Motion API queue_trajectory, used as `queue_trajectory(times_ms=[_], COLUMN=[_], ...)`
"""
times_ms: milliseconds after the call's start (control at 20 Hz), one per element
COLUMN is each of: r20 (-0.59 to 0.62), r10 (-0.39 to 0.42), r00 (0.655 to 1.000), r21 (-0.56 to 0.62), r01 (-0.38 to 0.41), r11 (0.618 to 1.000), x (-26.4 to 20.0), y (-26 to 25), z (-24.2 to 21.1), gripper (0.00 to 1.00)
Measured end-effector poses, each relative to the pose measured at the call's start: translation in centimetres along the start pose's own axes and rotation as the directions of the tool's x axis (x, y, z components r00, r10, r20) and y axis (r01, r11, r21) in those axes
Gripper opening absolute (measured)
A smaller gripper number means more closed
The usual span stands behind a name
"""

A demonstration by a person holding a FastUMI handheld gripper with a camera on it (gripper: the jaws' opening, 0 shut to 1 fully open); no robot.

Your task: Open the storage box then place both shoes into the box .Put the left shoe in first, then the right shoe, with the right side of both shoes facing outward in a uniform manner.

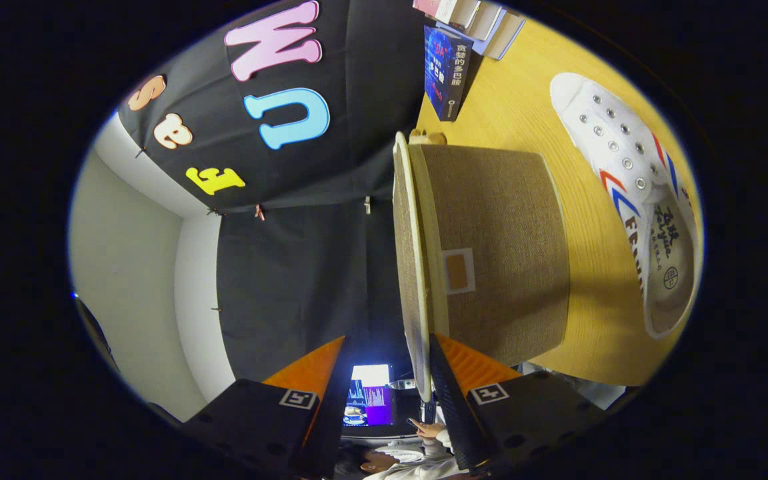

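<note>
Gripper: jaws apart, fingers straddling the lid's edge, not clearly pressing it.
Lid: on the box, rim between the fingers.
Box: on the table, beside the shoe.
Shoe: on the table past the box.
Books: beyond the box.

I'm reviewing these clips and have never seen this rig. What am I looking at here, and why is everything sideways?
This is a fisheye camera riding on a hand-held gripper, looking along its two fingers; the tool is rolled over, so the wooden table appears on edge. The fingers are apart, and the box's lid sits in the gap between them; I cannot tell if they press on it. The fabric storage box stands on the table, with a white shoe beside it and books beyond. A person sits past the fingers.
</note>
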State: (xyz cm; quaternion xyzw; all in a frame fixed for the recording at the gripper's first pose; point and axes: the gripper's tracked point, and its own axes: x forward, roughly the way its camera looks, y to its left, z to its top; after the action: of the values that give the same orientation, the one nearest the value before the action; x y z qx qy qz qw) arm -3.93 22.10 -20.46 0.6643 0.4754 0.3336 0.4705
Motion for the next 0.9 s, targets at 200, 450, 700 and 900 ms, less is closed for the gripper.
queue_trajectory(times_ms=[200,450,700,900], r20=[-0.042,0.020,0.042,0.068], r10=[-0.024,-0.140,-0.139,-0.160], r00=[0.999,0.990,0.989,0.985], r21=[-0.052,-0.075,-0.108,-0.180], r01=[0.021,0.141,0.143,0.170], r11=[0.998,0.987,0.984,0.969], x=[1.8,2.3,3.0,4.7], y=[0.3,-1.6,1.8,5.5], z=[-1.2,-0.2,-0.5,-0.3], gripper=[0.50,0.10,0.05,0.05])
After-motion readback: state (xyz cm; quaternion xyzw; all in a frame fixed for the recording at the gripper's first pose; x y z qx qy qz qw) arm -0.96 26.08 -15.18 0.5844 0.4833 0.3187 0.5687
